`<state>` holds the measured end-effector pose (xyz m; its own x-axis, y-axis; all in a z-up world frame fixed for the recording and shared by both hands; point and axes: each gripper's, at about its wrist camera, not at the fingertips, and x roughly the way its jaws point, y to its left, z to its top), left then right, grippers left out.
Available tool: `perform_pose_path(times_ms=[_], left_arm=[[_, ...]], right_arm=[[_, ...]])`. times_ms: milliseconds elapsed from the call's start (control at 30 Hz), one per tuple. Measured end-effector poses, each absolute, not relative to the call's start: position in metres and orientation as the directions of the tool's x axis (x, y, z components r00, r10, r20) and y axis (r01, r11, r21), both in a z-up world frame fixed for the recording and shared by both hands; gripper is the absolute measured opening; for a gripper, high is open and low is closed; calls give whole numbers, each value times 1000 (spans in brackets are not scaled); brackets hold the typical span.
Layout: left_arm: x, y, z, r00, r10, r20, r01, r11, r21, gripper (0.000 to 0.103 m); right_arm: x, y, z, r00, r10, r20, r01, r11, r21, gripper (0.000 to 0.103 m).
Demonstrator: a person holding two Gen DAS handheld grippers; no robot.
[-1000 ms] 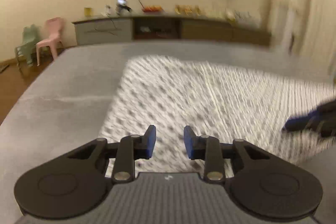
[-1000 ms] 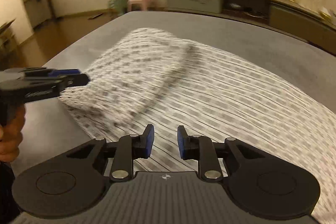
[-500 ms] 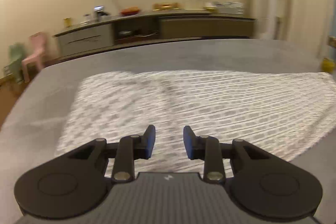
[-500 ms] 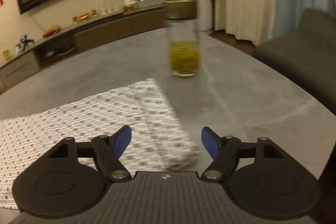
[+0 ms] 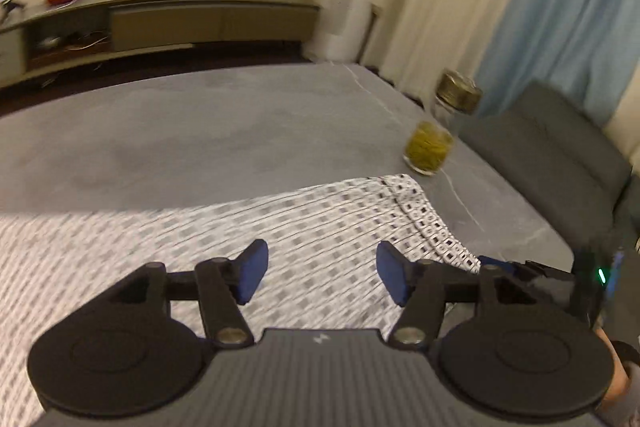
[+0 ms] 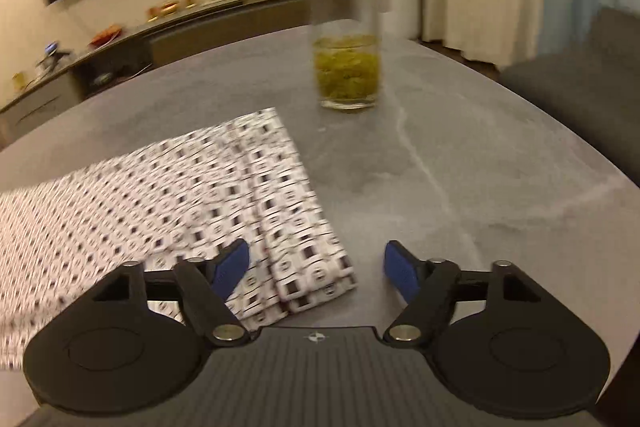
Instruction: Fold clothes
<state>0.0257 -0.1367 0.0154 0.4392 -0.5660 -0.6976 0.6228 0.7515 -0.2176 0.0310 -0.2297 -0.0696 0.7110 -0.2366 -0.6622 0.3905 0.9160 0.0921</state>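
A white garment with a small black checked pattern point(image 5: 240, 227) lies flat on the grey table point(image 5: 180, 139). Its right end with a folded hem shows in the right wrist view point(image 6: 192, 203). My left gripper point(image 5: 318, 275) is open and empty, low over the garment. My right gripper point(image 6: 316, 269) is open and empty, straddling the garment's near right corner point(image 6: 316, 279). The right gripper also shows at the right edge of the left wrist view point(image 5: 520, 273), beside that corner.
A tall glass jar of green tea with a metal lid point(image 6: 346, 39) stands on the table just beyond the garment's right end; it also shows in the left wrist view point(image 5: 436, 135). A grey sofa point(image 5: 552, 147) sits right of the table. A sideboard point(image 5: 160, 23) lines the far wall.
Both views have swung right toward the garment's right end. My left gripper opened wider. My right gripper came down closer to the garment's corner.
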Motion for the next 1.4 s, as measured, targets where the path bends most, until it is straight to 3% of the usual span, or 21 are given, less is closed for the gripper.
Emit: perform_pose_path(times_ms=[33, 133, 267, 333, 467, 500, 533, 567, 600, 700, 767, 833, 900, 1167, 1267, 1400], left_arm=[[30, -158, 14, 427, -561, -709, 634, 745, -207, 61], [41, -208, 4, 373, -564, -737, 653, 723, -224, 61], [46, -259, 1, 352, -555, -754, 693, 696, -189, 65], [46, -282, -3, 340, -548, -764, 719, 675, -165, 70], [42, -313, -24, 329, -485, -810, 757, 648, -81, 68], [42, -319, -32, 336, -463, -821, 761, 646, -53, 58], [43, -321, -37, 357, -436, -826, 756, 655, -19, 27], [44, -319, -41, 384, -416, -825, 739, 674, 4, 9], [46, -306, -38, 391, -431, -813, 716, 698, -26, 4], [51, -258, -27, 423, -475, -772, 638, 761, -119, 4], [56, -213, -20, 449, -489, -748, 573, 800, -179, 4], [68, -170, -24, 459, -470, -754, 513, 833, -207, 4], [74, -140, -36, 448, -443, -777, 467, 857, -219, 4], [70, -108, -62, 436, -404, -804, 456, 869, -189, 5], [67, -104, -66, 446, -376, -812, 448, 880, -161, 13], [53, -100, -66, 457, -362, -812, 468, 875, -126, 15]], right_arm=[[31, -226, -69, 714, -237, -658, 368, 927, 65, 45], [29, -216, -67, 739, -234, -632, 310, 951, 10, 16], [24, -185, -60, 794, -272, -543, 222, 962, -158, 16], [23, -174, -57, 814, -245, -526, 177, 968, -178, 16], [19, -161, -50, 845, -188, -500, 112, 978, -178, 16], [17, -160, -48, 852, -170, -494, 98, 981, -169, 16], [15, -159, -46, 859, -153, -488, 85, 984, -159, 16], [14, -157, -44, 866, -135, -482, 71, 986, -149, 16], [13, -157, -43, 869, -124, -479, 64, 988, -140, 16], [8, -166, -35, 873, -2, -487, 7, 1000, 10, 19], [5, -171, -31, 869, 105, -484, -44, 990, 136, 41], [3, -175, -29, 849, 243, -469, -112, 951, 289, 45], [6, -169, -30, 828, 310, -468, -150, 926, 347, 45], [31, -135, -49, 773, 230, -592, -109, 966, 233, 42], [43, -135, -56, 746, 199, -635, -97, 977, 192, 40], [47, -133, -59, 735, 168, -657, -108, 986, 131, 40]])
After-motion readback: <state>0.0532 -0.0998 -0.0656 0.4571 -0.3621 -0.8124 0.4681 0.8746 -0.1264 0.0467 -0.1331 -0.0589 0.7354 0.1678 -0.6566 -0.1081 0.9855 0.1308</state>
